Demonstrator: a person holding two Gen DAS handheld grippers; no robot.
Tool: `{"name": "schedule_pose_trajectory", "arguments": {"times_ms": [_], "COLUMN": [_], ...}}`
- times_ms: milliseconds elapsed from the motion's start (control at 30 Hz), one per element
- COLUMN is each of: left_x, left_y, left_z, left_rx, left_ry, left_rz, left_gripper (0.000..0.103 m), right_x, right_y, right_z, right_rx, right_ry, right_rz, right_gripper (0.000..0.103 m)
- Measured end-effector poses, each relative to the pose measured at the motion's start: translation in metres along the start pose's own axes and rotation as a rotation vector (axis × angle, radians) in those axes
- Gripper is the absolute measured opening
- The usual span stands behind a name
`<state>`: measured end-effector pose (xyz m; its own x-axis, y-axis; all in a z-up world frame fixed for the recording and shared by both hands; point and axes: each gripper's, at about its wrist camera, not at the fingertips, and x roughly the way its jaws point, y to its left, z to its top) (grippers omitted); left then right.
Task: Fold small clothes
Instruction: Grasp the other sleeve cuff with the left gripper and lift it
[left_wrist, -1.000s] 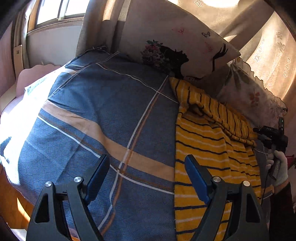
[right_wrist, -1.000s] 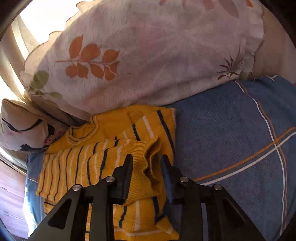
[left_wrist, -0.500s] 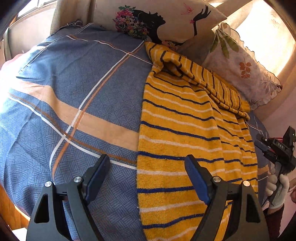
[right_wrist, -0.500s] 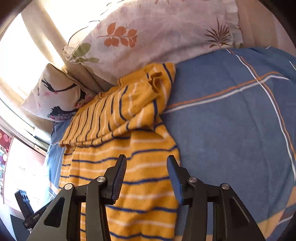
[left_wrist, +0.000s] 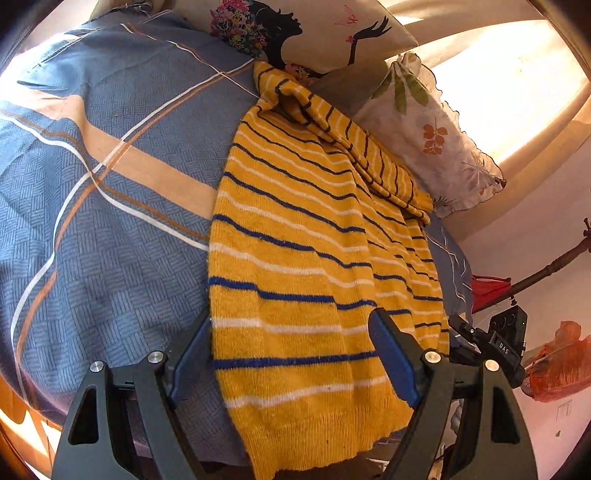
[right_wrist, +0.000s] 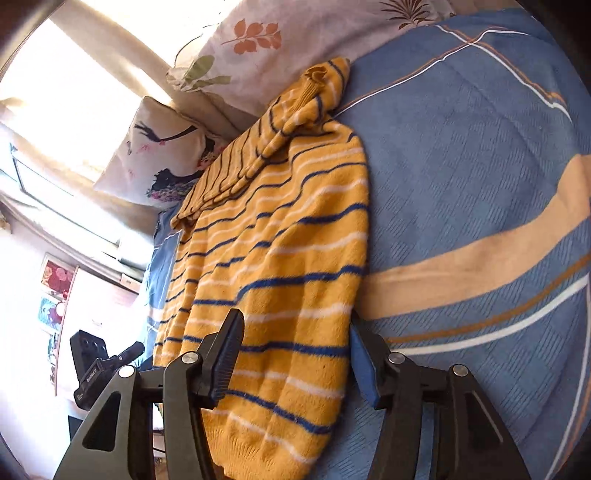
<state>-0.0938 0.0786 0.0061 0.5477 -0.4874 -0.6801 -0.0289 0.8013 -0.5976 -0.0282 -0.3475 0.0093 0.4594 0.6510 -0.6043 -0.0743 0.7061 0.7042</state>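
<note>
A yellow sweater (left_wrist: 303, 266) with blue and white stripes lies flat on the bed, its sleeves folded across the top by the pillows. Its hem hangs over the near bed edge. My left gripper (left_wrist: 291, 332) is open, its jaws standing either side of the sweater's lower left part, a little above it. In the right wrist view the sweater (right_wrist: 280, 258) lies lengthwise, and my right gripper (right_wrist: 295, 347) is open over its lower right corner near the hem. The other gripper shows at the edge of each view (left_wrist: 495, 343) (right_wrist: 99, 365).
The bed has a blue checked cover (left_wrist: 92, 206) with tan and white bands. Two pillows (left_wrist: 317, 29) (left_wrist: 436, 136) lean at the head of the bed before a curtain. A red object (left_wrist: 487, 291) and a stand sit off the bed's right side.
My right gripper let go of the folded sleeve, opened and pulled back to the hem end. My left gripper moved right and down over the sweater's lower left part.
</note>
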Motion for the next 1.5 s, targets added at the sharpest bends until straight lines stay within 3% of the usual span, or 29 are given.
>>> {"name": "schedule_pose_trajectory", "arguments": {"times_ms": [100, 400, 600, 633, 667, 733, 767, 833, 867, 900, 1033, 1233, 1400, 1500], "left_x": [-0.006, -0.007, -0.004, -0.004, -0.002, 0.003, 0.003, 0.0, -0.005, -0.011, -0.046, -0.09, -0.102, -0.09], "left_y": [0.0, -0.011, -0.017, -0.018, -0.018, -0.014, -0.011, -0.006, -0.007, -0.008, -0.015, -0.027, -0.03, -0.017], "left_z": [-0.012, -0.043, -0.047, -0.047, -0.046, -0.044, -0.044, -0.041, -0.039, -0.037, -0.027, -0.032, -0.047, -0.039], "left_rx": [0.004, 0.031, 0.043, 0.042, 0.043, 0.043, 0.026, 0.003, 0.011, 0.023, 0.058, 0.104, 0.165, 0.119], "left_ry": [-0.003, 0.026, 0.03, 0.026, 0.032, 0.056, 0.059, 0.048, 0.034, 0.014, -0.082, -0.164, -0.177, -0.146], "left_rz": [-0.034, -0.183, -0.18, -0.161, -0.137, -0.09, -0.099, -0.11, -0.1, -0.09, -0.1, -0.121, -0.066, -0.061], "left_gripper": [0.082, 0.082, 0.08, 0.069, 0.046, 0.009, 0.009, 0.009, 0.008, 0.008, 0.008, 0.008, 0.008, 0.008], "right_x": [0.005, 0.007, 0.0, -0.001, -0.001, 0.0, 0.001, 0.006, 0.008, 0.008, -0.006, -0.054, -0.06, -0.046], "right_y": [0.006, 0.027, 0.031, 0.033, 0.034, 0.039, 0.04, 0.037, 0.033, 0.03, 0.029, 0.064, 0.075, 0.069], "right_z": [-0.016, -0.048, -0.063, -0.065, -0.067, -0.072, -0.073, -0.073, -0.072, -0.07, -0.056, -0.058, -0.073, -0.068], "right_rx": [-0.004, -0.062, -0.089, -0.099, -0.109, -0.12, -0.124, -0.106, -0.089, -0.074, -0.021, -0.1, -0.141, -0.116], "right_ry": [0.02, 0.034, 0.024, 0.018, 0.01, -0.017, -0.029, -0.019, -0.009, -0.007, -0.036, -0.113, -0.086, -0.057], "right_rz": [0.064, 0.129, 0.145, 0.137, 0.127, 0.094, 0.071, 0.052, 0.06, 0.072, 0.191, 0.368, 0.362, 0.338], "right_gripper": [0.061, 0.063, 0.063, 0.063, 0.063, 0.062, 0.059, 0.035, 0.018, 0.013, 0.008, 0.007, 0.007, 0.007]}}
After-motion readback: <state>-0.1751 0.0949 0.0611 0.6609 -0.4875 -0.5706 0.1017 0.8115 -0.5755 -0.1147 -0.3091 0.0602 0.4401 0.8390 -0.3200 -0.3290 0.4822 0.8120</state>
